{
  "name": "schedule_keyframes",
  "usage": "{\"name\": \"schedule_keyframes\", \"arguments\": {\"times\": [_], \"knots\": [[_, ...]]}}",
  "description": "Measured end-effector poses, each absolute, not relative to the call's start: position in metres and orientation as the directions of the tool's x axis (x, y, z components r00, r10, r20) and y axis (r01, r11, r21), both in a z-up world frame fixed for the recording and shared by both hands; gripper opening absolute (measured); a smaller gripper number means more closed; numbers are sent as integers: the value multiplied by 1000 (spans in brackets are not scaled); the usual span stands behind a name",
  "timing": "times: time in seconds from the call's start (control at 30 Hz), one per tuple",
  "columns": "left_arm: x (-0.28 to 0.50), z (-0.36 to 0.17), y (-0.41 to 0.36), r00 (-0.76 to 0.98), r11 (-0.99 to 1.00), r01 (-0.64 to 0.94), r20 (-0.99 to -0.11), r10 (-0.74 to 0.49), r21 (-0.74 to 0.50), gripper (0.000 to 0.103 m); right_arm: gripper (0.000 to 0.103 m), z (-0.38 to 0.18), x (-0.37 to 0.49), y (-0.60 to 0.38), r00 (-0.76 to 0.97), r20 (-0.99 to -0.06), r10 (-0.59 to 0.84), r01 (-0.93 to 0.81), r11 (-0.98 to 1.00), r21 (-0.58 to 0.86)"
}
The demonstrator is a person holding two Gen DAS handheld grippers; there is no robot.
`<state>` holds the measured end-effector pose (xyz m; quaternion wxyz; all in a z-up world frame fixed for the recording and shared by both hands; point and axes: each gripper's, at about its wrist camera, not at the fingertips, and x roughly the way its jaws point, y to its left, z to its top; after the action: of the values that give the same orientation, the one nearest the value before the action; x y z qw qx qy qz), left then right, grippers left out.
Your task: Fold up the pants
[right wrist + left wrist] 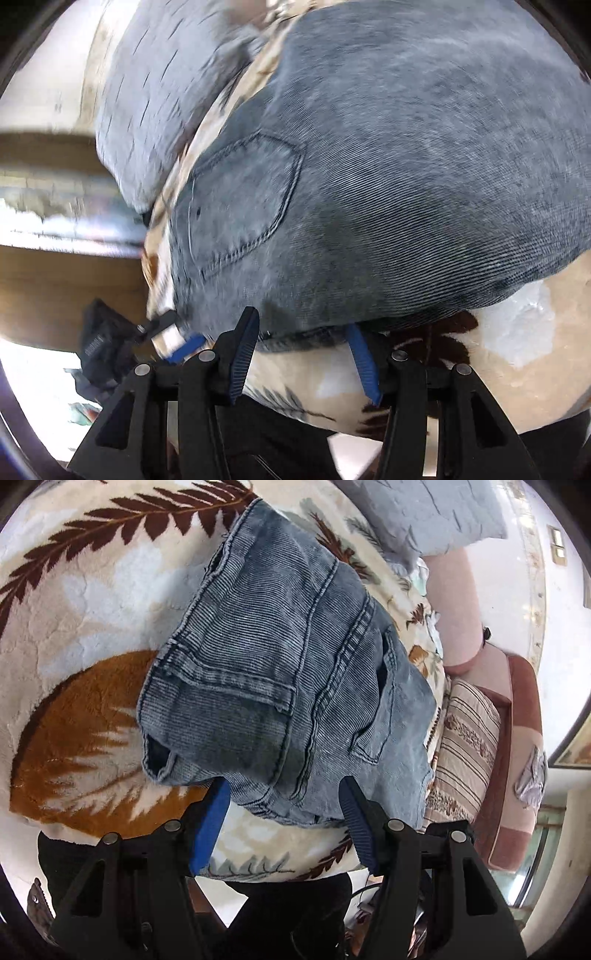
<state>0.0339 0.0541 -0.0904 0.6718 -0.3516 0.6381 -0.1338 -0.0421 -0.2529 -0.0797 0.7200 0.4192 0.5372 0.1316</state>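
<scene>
The pants point(280, 672) lie folded in a thick bundle on the blanket point(85, 602). The left gripper point(284, 794) stands wide open at their near edge, holding nothing. The right gripper point(303, 325) is likewise open and empty at the same edge. The denim looks heavy, soft and non-slippery; take hold at the thick near fold.

Folded pants point(280, 672) fill mid blanket point(74, 602); bare blanket left; grey pillow point(421, 513) blocks far edge.

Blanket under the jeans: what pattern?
Cream blanket with brown fern leaves and an orange patch; clearest in the left wrist view.
</scene>
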Motion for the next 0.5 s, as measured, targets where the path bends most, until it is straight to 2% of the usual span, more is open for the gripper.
{"name": "schedule_keyframes", "arguments": {"times": [0.03,0.07,0.1,0.13,0.2,0.23,0.3,0.4,0.5], "knots": [[35,-89,52,153,723,-260,-767,-623,-640,59,51,-79,-43,-256,414,-650,637,273,594,757],[36,-86,50,160,736,-245,-775,-611,-631,45,51,-79,-43,-257,434,-646,628,278,588,759],[37,-82,47,166,765,-230,-799,-578,-602,25,48,-79,-43,-258,445,-645,621,283,586,759],[37,-81,46,167,780,-224,-812,-560,-584,19,33,-78,-43,-259,451,-653,609,289,592,752],[35,-77,48,173,779,-225,-811,-559,-585,12,9,-72,-44,-260,459,-684,567,281,638,717],[31,-75,50,176,774,-225,-806,-566,-593,9,5,-68,-46,-262,463,-675,575,261,639,724],[19,-67,54,190,788,-197,-811,-553,-583,5,4,-58,-55,-265,482,-649,589,230,630,742],[7,-69,59,211,821,-185,-837,-504,-541,4,3,-52,-69,-263,484,-665,569,190,673,715],[10,-102,67,134,820,-275,-865,-484,-502,4,1,-77,-71,-256,418,-720,554,226,705,673]]}}
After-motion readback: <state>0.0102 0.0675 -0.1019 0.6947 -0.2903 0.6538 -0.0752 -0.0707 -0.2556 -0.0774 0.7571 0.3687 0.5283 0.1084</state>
